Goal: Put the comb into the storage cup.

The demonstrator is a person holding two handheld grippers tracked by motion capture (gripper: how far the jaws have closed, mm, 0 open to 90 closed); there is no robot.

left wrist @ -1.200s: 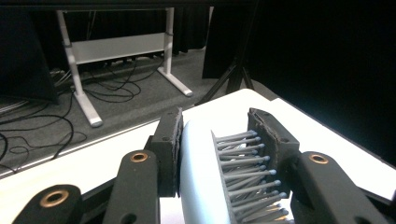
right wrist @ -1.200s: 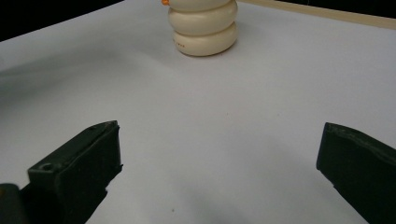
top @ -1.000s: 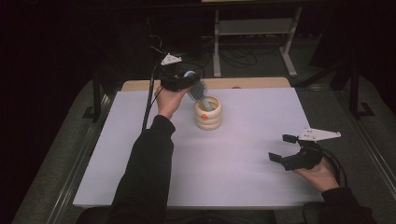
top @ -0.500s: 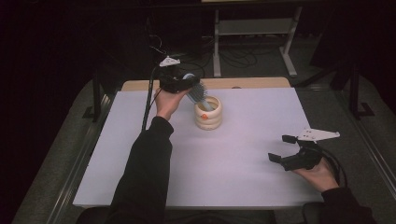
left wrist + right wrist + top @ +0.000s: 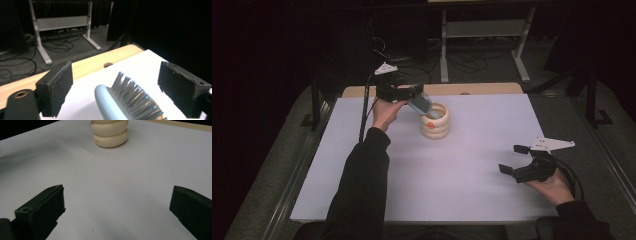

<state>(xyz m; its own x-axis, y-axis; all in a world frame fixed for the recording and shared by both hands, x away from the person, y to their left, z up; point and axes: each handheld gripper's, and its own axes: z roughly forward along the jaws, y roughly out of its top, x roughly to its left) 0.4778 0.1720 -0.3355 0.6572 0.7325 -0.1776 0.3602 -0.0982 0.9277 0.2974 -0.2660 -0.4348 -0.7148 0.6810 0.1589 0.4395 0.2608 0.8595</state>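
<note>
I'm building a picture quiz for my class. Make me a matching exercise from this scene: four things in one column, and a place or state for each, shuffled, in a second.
Things:
1. hairbrush
2. ribbed cream holder
3. left gripper
4. right gripper

Places or states:
A. open above bare white table near the person's edge
B. stands on the white table's far half
C. jaws just opened, apart either side of the brush
D. leans out of the holder

Pairs: 1-D, 2-B, 3-C, 4-A

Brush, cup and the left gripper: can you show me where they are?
Brush [image 5: 130, 95], left gripper view, on its grey bristles.
Cup [image 5: 435, 129], high view, on its cream ribbed wall.
Left gripper [image 5: 409, 91], high view, between its open jaws, which have just opened off the brush.
</note>
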